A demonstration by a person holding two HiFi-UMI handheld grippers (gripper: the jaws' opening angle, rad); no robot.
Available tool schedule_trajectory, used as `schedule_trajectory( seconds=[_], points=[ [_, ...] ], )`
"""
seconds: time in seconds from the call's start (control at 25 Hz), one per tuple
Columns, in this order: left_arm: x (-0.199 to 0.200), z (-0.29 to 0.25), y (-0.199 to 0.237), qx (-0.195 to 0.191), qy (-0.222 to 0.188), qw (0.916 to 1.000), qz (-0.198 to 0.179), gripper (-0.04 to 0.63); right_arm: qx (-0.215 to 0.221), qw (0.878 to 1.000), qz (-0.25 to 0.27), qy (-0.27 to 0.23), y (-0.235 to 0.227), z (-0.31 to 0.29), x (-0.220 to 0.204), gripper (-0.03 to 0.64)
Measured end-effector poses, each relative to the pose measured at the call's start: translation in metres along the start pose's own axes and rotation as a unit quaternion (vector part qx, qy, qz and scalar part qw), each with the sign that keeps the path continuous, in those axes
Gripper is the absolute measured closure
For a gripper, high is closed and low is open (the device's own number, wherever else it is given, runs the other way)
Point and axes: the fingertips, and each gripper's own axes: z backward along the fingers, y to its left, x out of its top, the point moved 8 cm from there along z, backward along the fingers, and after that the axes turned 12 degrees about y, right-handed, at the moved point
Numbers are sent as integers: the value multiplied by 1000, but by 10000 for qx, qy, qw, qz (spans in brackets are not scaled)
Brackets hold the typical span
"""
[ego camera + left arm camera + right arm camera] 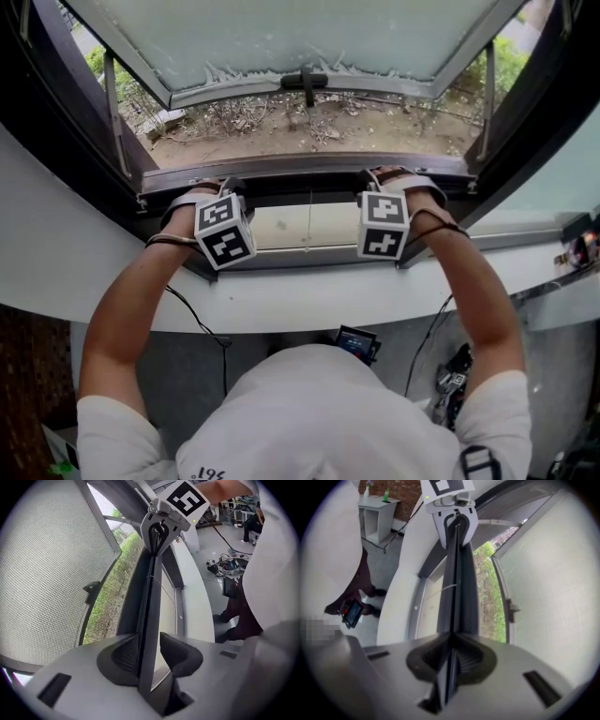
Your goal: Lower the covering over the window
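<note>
A thin dark bottom rail (309, 190) of the window covering runs across the window's lower frame, and both grippers sit on it. My left gripper (149, 651) has the rail (150, 588) between its jaws: the left pad lies against it and the right pad (180, 653) stands apart, so it is open. My right gripper (451, 656) is shut on the same rail (457, 583). In the head view the left gripper (217, 202) and right gripper (382, 199) are side by side, their fingertips hidden behind the marker cubes.
The frosted window sash (300, 37) is pushed outward, with its handle (305, 82) over bare ground and plants. A white curved ledge (309, 305) lies below the frame. Cables and a small screen device (356, 342) hang near the person's body.
</note>
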Motion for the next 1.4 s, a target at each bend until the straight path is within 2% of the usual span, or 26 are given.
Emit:
schedule_trajectory(
  seconds=[0.12, 0.2, 0.24, 0.28, 0.44, 0.56, 1.04, 1.16, 1.28, 1.4],
  points=[
    [0, 1, 0, -13, 10, 10000, 2, 443, 97, 10000, -8, -22, -1, 1, -1, 588],
    [1, 0, 0, -14, 9, 10000, 4, 445, 443, 9990, 9, -38, 4, 2, -1, 580],
    [1, 0, 0, -10, 10, 10000, 1, 445, 727, 9973, 36, -31, 9, 2, -1, 423],
    [0, 0, 0, -2, 12, 10000, -5, 450, 909, 9958, 75, -11, 14, 1, 0, 315],
    [0, -1, 0, 53, 5, 10000, -10, 451, 725, 9973, 46, 129, 15, 0, 3, 323],
    [0, -1, -2, 125, -12, 9999, -8, 451, 388, 9990, -47, 210, 15, -2, 4, 387],
    [-1, -7, -4, 419, -40, 9991, -25, 451, 48, 9986, -286, 434, 23, -12, 12, 388],
    [-1, -7, 0, 316, -51, 9995, 29, 468, 7, 9987, -374, 350, 20, -12, 10, 390],
    [0, -4, 7, -18, -26, 10000, 92, 492, 231, 9984, -503, 148, 14, -11, 7, 400],
    [1, -3, 8, -62, -60, 9999, 121, 494, 302, 9984, -451, 167, 12, -9, 8, 411]
  ],
)
